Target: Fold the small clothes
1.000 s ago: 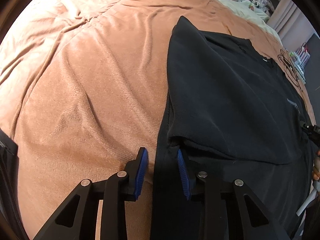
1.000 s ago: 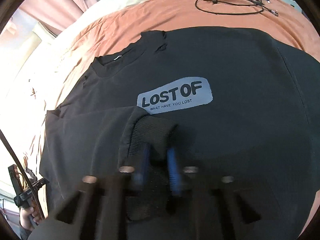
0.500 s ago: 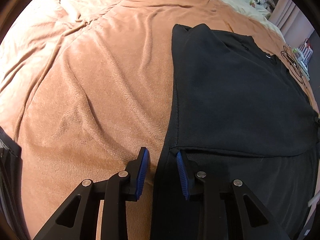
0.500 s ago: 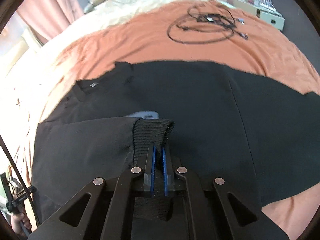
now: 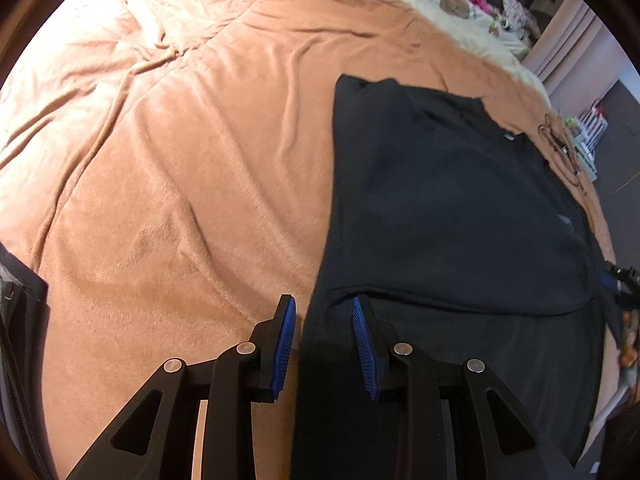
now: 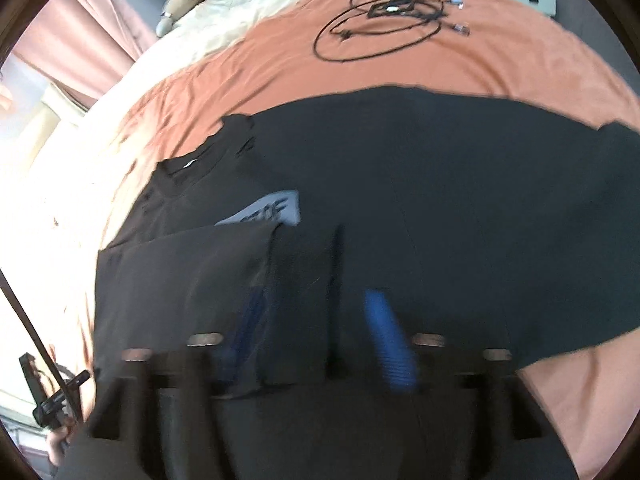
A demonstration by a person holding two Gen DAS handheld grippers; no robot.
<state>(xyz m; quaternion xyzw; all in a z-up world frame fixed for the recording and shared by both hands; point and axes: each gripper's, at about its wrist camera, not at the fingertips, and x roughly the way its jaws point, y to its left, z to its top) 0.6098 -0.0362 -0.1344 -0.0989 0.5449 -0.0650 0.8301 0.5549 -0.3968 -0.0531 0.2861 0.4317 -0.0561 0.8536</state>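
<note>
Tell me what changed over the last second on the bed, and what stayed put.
The right gripper, which was clamped on the ribbed cuff of the black sweatshirt after carrying the sleeve across the chest, is opening its jaws and letting the cuff go; the grey printed logo is now half covered. The left gripper stayed part open at the garment's edge. The orange blanket is unchanged.

A bed covered by a rumpled tan blanket. A black shirt lies spread at centre; a coiled black cable lies at the upper right.
</note>
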